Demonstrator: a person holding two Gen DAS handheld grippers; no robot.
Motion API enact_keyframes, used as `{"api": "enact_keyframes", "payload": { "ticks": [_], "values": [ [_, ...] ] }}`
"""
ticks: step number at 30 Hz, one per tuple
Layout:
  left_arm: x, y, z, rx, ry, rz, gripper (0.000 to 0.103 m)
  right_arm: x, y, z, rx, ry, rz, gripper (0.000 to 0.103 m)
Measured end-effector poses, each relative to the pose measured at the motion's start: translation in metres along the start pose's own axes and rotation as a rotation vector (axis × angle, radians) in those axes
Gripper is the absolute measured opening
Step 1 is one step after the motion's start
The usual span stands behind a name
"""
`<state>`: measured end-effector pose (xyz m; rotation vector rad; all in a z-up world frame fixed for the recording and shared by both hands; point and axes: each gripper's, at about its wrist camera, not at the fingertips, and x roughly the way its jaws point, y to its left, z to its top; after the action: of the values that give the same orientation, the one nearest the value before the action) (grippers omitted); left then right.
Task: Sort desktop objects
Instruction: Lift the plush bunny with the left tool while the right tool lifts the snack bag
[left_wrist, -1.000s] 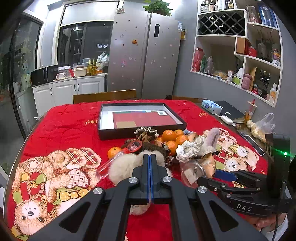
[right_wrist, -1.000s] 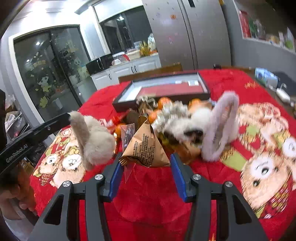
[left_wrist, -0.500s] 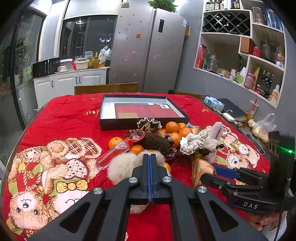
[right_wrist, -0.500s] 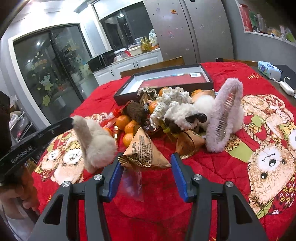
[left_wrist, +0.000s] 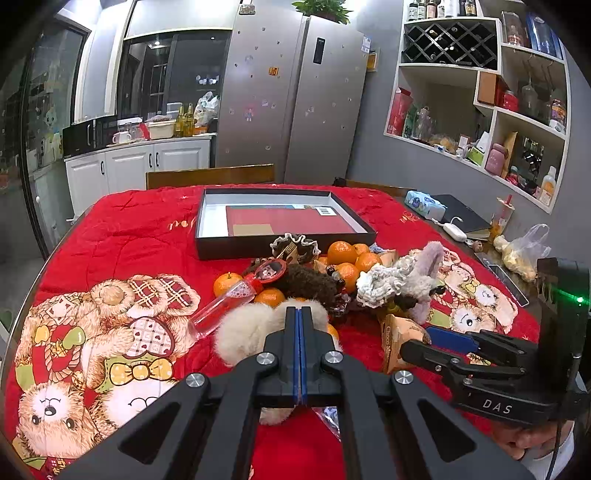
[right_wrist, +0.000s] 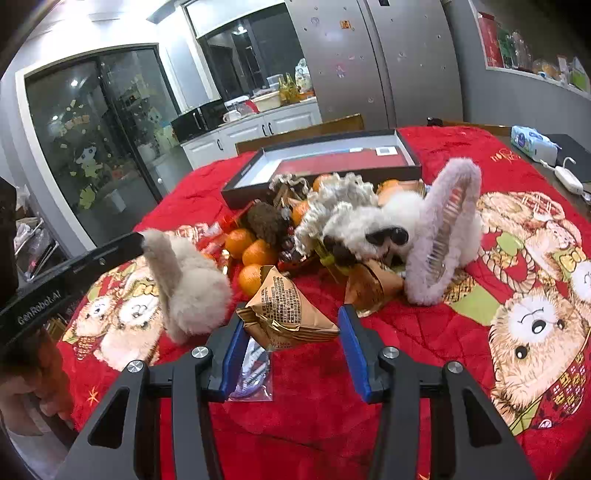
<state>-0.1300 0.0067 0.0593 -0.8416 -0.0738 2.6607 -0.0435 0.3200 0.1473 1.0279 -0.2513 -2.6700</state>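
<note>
Landmark: the black tray (left_wrist: 284, 218), at the far middle of the red bear-print tablecloth (left_wrist: 122, 229).

1. Left gripper (left_wrist: 300, 314), nearest item in the left wrist view. Jaws clenched, blue pads pressed flat together, on a beige fluffy piece (left_wrist: 251, 325); the fur bulges out on both sides of the fingers. In the right wrist view the same piece (right_wrist: 188, 288) stands up from the cloth, well nearer than the tray and left of it.

2. Right gripper (right_wrist: 291, 332). Jaws released, spread wide, one on each side of a gold snack packet (right_wrist: 286, 310). Whether a pad touches the packet, cannot tell. Packet lies on the cloth, nearer than the tray and well apart from it.

3. Small clear bag (right_wrist: 253, 373), flat on the cloth, under the right gripper's left finger.

4. Second gold wrapper (right_wrist: 369, 284), just beyond the packet.

5. Lilac furry hair comb (right_wrist: 439, 236), upright, right of the wrapper, nearer than the tray.

6. White curly plush (right_wrist: 354, 221), touching the comb.

7. Oranges (right_wrist: 251, 251), several, and a brown fuzzy ball (right_wrist: 266, 221), between the packet and the tray.

8. Clear tube with red cap (left_wrist: 236, 299), lying slantwise, near the tray's front left.

9. Tray interior: red sheet, white margin.
</note>
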Motion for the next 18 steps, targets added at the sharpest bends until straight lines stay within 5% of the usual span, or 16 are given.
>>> {"api": "enact_keyframes", "payload": {
  "ticks": [18],
  "values": [
    [-0.018, -0.004, 0.023, 0.005, -0.06, -0.02, 0.0, -0.016, 0.02, 0.023, -0.064, -0.062, -0.005, 0.046]
  ]
}}
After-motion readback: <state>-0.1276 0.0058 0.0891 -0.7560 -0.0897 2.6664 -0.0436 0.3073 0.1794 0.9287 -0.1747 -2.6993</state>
